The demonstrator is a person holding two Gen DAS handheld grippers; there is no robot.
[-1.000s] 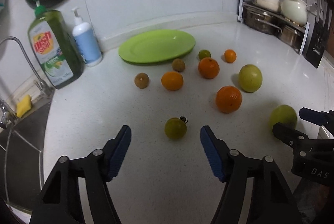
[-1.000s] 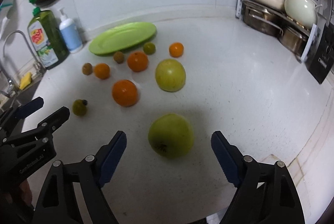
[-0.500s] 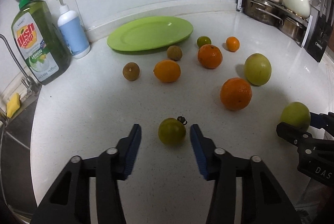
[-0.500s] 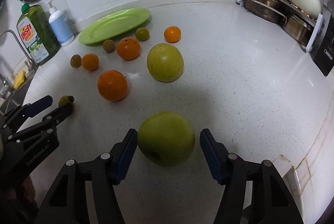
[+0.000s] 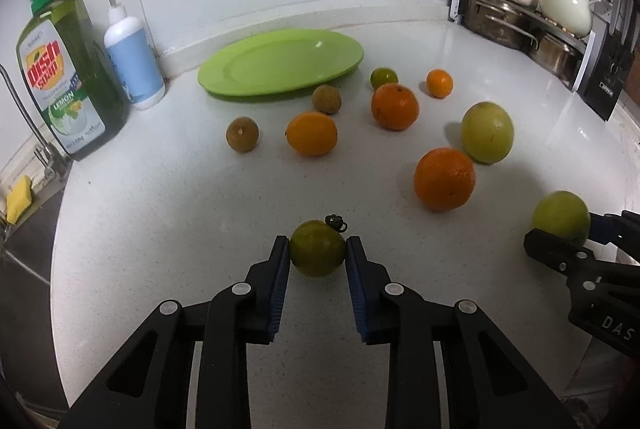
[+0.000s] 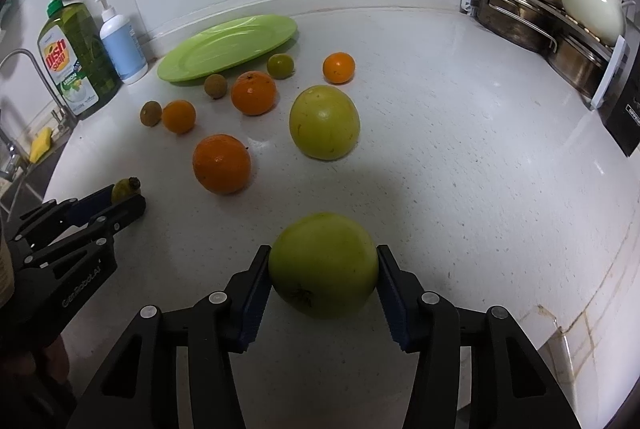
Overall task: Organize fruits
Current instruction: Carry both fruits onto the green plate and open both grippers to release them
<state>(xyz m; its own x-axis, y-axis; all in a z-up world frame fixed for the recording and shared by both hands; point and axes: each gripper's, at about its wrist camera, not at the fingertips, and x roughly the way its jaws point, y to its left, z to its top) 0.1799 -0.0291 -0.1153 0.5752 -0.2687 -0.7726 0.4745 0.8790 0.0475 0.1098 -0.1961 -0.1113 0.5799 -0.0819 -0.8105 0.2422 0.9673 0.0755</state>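
Pinching a small green tomato point(image 5: 317, 254) on both sides, the left gripper point(image 5: 317, 249) sits low on the white counter point(image 5: 160, 229); both blue pads touch the fruit, which rests on the surface, its dark curled stem at the far side. The right gripper point(image 6: 323, 263) clamps a large green apple point(image 6: 323, 264) the same way, pads against either flank, apple on the counter, stem end turned toward the camera.

Beyond the grippers, loose on the counter: a big orange point(image 5: 444, 179); a second green apple point(image 5: 487, 132) just right of it; another orange point(image 5: 394, 106); a smaller orange fruit point(image 5: 311, 132); two brown round fruits point(image 5: 242, 134) point(image 5: 326, 99); a small green citrus point(image 5: 383, 78); a small tangerine point(image 5: 439, 82). None touch each other, as far as can be told.

Farther back, a green plate point(image 5: 280, 63) lies flat with nothing on it. To its left stand a green dish soap bottle point(image 5: 64, 81) and a white pump bottle point(image 5: 134, 61). At far right, a rack point(image 5: 520, 25) holds steel pans, cream-handled pots and a white pot.
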